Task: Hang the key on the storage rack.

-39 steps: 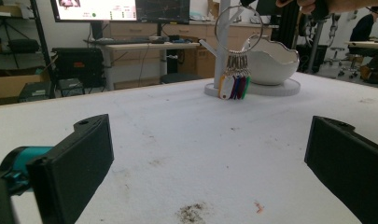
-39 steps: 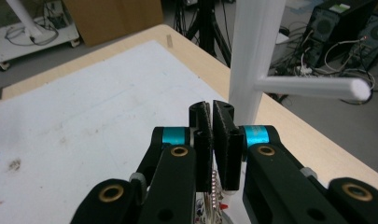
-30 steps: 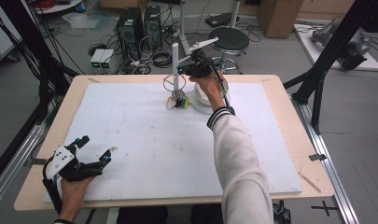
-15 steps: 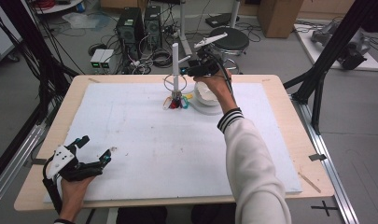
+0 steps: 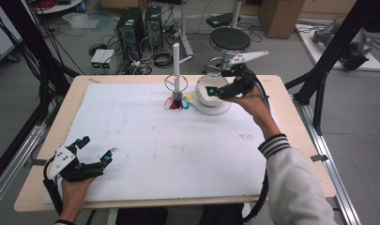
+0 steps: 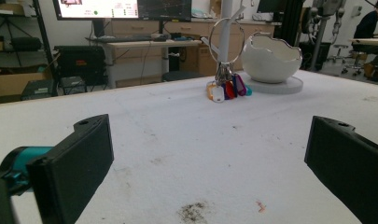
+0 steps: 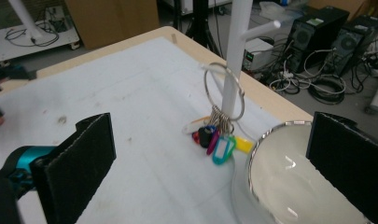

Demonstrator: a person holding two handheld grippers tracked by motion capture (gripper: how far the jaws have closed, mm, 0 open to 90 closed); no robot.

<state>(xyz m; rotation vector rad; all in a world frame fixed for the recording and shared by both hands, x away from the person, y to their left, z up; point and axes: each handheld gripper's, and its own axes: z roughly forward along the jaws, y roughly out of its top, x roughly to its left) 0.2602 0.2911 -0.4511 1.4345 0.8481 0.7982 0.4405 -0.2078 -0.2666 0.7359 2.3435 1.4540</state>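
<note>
Key ring (image 7: 224,93): leaned upright against the white post (image 5: 176,65) at the desk's (image 5: 145,140) far edge, coloured tags (image 6: 226,89) bunched beneath, likely parked there within reach.
Bowl (image 6: 271,55): stood just beside the tags.
Right claw (image 5: 215,91): hovered over the bowl, jaws wide apart, gripping nothing.
Left claw (image 5: 95,150): waited near the front corner, spread wide, empty.

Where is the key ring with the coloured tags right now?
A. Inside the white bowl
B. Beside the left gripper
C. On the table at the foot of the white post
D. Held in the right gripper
C: the key ring leans against the white post, its tags on the table beside the bowl.
</note>
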